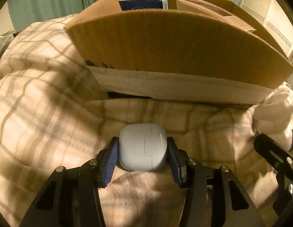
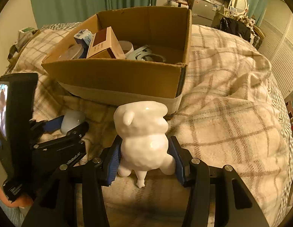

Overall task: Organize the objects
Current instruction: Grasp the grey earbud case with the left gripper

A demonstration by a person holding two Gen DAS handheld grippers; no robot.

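Both tilt down: left fingers [image 1: 116, 151] clamp the case [image 1: 143, 147] (pale); right fingers [image 2: 116, 151] grip the figurine [image 2: 144, 138].

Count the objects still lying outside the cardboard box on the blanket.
2: the rounded white case between the left gripper's pads, and the white figurine between the right gripper's pads. Others may be hidden.

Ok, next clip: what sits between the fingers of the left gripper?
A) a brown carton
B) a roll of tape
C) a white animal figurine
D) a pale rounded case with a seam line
D: in the left wrist view the pale rounded case lies on the plaid blanket between the blue fingers of the left gripper; the white figurine is in the right gripper.
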